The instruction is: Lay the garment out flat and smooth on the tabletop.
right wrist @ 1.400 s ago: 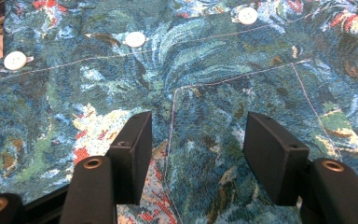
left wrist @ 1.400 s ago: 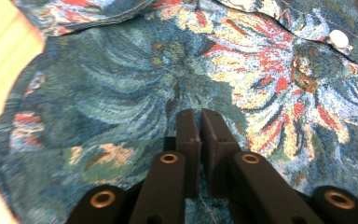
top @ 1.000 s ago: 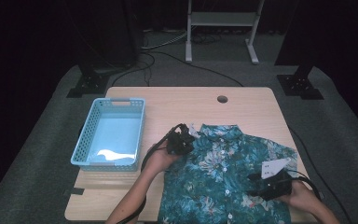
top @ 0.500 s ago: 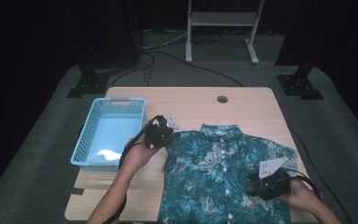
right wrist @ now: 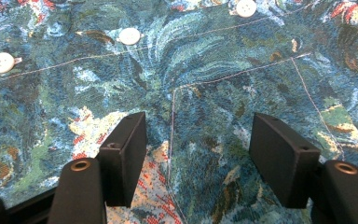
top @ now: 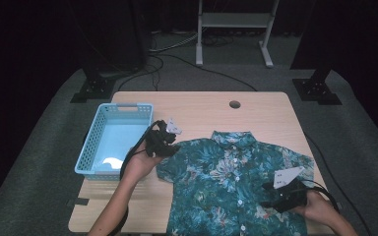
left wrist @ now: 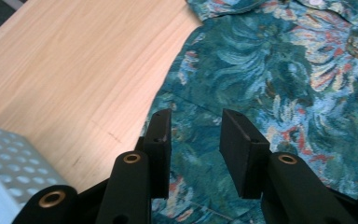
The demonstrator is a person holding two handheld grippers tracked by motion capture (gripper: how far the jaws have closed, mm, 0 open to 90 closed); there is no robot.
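At the centre of the high view, a floral shirt (top: pixel 231 184) lies spread flat, front up and buttoned, on the wooden counter (top: pixel 202 105), its collar toward the top of the frame. The left gripper (top: pixel 163 140) hovers over the sleeve at the shirt's left edge, just right of a light blue basket (top: pixel 113 142) that stands at the counter's left side. The right gripper (top: pixel 283 196) sits low over the shirt's lower right part, probably poised to pin or pinch the cloth there.

In the left gripper view, the fingers (left wrist: pixel 161 140) have just been opening and stand partly apart above the sleeve's hem, where cloth meets bare wood; nothing is pinched between them, so the sleeve appears freshly let go and laid out flat. A corner of the basket shows at lower left.

In the right gripper view, the fingers (right wrist: pixel 282 158) stand wide, having just been opening further, and straddle the stitched edge of the chest pocket (right wrist: pixel 261 107); the cloth lies beneath them, ungripped. White buttons (right wrist: pixel 129 36) run along the placket in the upper left.
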